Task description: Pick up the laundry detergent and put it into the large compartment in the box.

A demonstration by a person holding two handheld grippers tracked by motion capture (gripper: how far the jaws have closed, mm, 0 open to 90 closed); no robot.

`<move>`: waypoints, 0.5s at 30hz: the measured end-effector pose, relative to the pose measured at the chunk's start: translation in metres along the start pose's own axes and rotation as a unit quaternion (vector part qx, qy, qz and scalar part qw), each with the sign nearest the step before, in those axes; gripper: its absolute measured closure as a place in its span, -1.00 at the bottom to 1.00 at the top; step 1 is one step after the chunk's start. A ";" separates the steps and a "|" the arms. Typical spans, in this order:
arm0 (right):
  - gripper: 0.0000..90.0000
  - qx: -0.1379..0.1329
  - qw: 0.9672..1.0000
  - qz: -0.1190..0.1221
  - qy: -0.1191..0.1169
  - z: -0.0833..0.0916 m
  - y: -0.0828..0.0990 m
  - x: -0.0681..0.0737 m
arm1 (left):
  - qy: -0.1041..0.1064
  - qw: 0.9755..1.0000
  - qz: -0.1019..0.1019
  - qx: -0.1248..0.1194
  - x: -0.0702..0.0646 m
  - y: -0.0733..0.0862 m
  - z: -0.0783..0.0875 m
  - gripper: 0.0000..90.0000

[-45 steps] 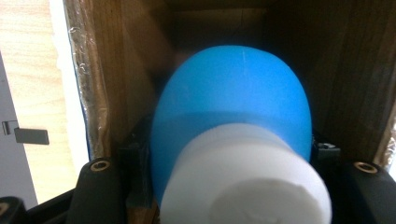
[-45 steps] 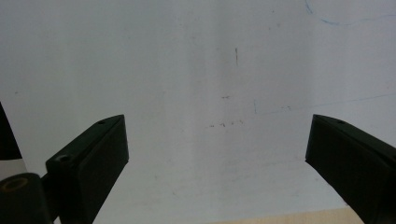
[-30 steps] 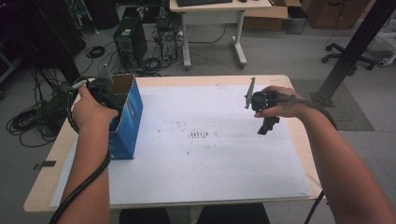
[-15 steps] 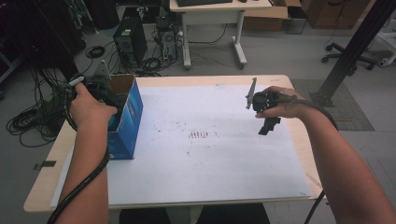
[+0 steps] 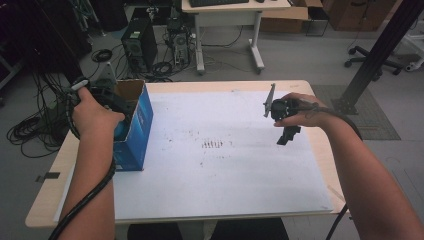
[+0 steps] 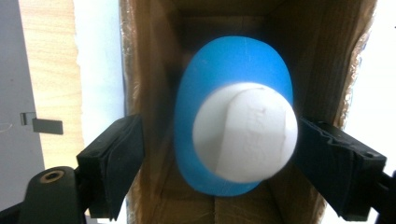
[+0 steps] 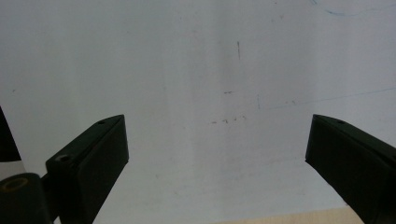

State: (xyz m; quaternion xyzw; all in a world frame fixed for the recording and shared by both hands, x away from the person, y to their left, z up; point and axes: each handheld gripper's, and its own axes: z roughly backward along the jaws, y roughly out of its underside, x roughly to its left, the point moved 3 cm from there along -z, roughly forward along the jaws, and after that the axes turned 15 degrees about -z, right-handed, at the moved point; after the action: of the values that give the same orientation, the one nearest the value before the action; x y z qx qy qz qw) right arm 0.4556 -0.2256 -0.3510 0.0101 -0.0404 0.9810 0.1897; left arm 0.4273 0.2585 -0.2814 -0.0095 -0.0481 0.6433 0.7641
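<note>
The left gripper (image 6: 219, 154) hangs over the open top of a blue cardboard box (image 5: 136, 125), which stands upright at the left side of the surface (image 5: 300, 87), on the edge of the white sheet (image 5: 225, 170) that covers most of it. In the left gripper view, a blue bottle (image 6: 233, 84) with a white cap (image 6: 245, 133) sits inside the box, its cap pointing up toward the camera. The jaws stand on both sides of the cap and have just been opening; the left jaw is clearly apart from the bottle, while the right jaw is just beside the cap, and I cannot tell if it touches it. The bottle is between the jaws but they do not press on it. The right gripper (image 5: 285, 135) is held above the right part of the white sheet, well apart from the box. In the right gripper view its jaws (image 7: 215, 158) are spread wide with nothing between them, and below them is the sheet with some faint pen marks (image 7: 229, 120).
</note>
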 end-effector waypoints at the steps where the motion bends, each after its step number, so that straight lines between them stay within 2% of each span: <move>1: -0.87 0.000 1.000 0.000 0.000 0.000 0.000 0.000 | 0.001 1.000 0.000 -0.001 0.000 0.000 0.002 -0.65; 15: -0.87 -0.005 1.000 0.003 0.002 0.004 0.002 0.001 | 0.002 1.000 -0.017 -0.005 -0.007 0.003 0.028 -0.84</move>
State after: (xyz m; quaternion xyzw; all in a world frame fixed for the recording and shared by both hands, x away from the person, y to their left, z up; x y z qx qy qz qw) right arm 0.4543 -0.2271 -0.3468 0.0072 -0.0453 0.9813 0.1871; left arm 0.4212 0.2506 -0.2538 -0.0142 -0.0496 0.6300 0.7749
